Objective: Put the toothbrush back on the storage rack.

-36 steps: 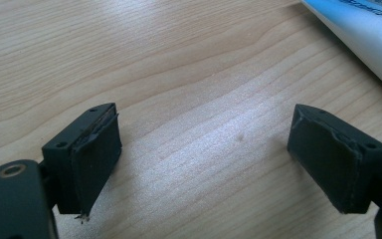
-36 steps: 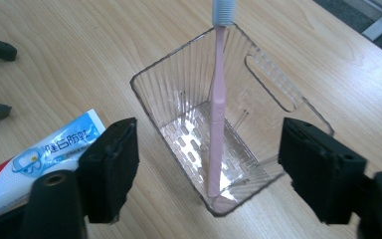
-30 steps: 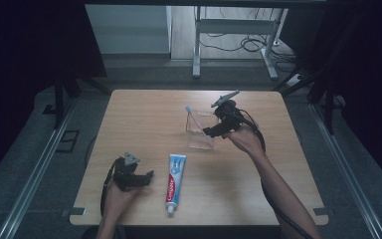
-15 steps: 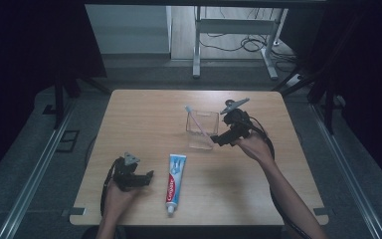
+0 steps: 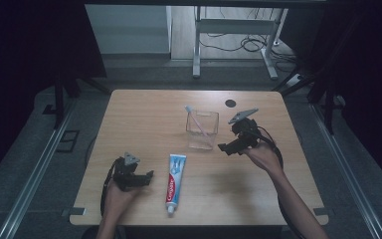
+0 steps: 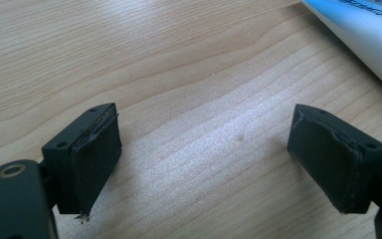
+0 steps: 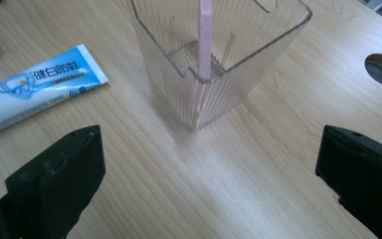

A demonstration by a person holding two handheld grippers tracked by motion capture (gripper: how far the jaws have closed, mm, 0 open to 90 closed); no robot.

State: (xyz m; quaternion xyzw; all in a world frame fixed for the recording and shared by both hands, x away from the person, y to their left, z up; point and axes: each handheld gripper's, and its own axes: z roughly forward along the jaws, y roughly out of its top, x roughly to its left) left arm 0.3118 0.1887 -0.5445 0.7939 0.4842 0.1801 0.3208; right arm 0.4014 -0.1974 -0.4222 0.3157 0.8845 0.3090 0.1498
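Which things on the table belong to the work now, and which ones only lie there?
Belong to the work:
- clear cup
- pink toothbrush standing in it
- right gripper, open beside the cup
- toothpaste tube
- left gripper, open near the tube

Only lying about:
- round hole in the table

"Colgate" and Chinese characters "健白防蛀" on the toothpaste tube (image 5: 175, 182)
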